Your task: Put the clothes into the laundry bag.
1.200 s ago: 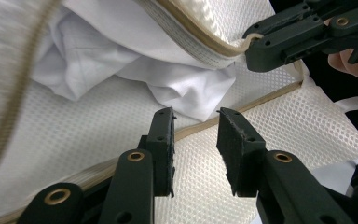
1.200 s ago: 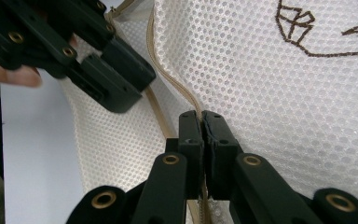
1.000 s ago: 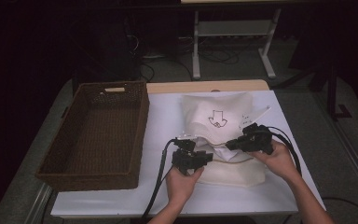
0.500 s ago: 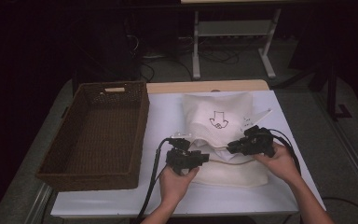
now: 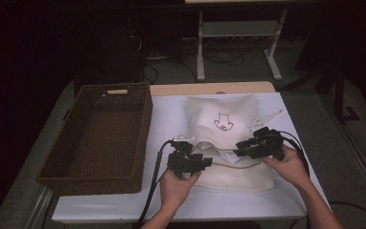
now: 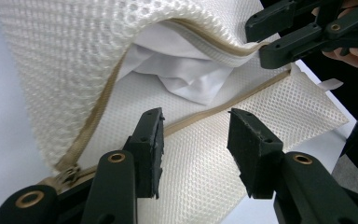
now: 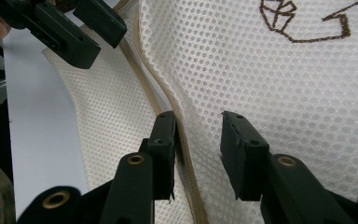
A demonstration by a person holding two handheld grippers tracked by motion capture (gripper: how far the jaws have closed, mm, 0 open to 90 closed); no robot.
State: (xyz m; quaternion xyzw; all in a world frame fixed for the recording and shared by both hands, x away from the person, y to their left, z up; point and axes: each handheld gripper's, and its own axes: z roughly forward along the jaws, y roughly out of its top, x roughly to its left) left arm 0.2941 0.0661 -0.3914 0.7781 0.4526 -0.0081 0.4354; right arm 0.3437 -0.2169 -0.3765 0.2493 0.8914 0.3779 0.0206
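A: Item one — the mesh laundry bag [image 5: 228, 143]. Where does it lie?

B: On the white tabletop [image 5: 171, 119], right of the wicker basket [image 5: 100, 138], just ahead of your two hands. White honeycomb mesh, a brown line drawing [image 5: 223, 123] stitched on the far upper face. Its tan zipper [image 6: 200, 116] stands open along the near side, the upper flap lifted, and a white cloth [image 6: 182, 74] shows inside the mouth.

A: Item two, your left gripper [image 5: 205, 162]?

B: Its fingers [image 6: 151, 149] have just been opening. They stand apart over the lower mesh panel, the zipper band running between them, the pads not pressing it. The zipper pull [image 6: 67, 177] sits at the bag's corner, just beside the left finger's base.

A: Item three, your right gripper [image 5: 240, 149]?

B: Also just opening — fingers [image 7: 163, 149] parted astride the raised zipper edge [image 7: 168, 100] of the upper flap, with mesh between them and no squeeze on it. In the left gripper view the same fingers show at the flap's lifted edge.

A: Surroundings?

B: The basket stands touching no part of the bag. A cable [image 5: 152, 186] trails from your left gripper off the near edge. Beyond the tabletop, a dark floor and a white metal stand [image 5: 238, 33].
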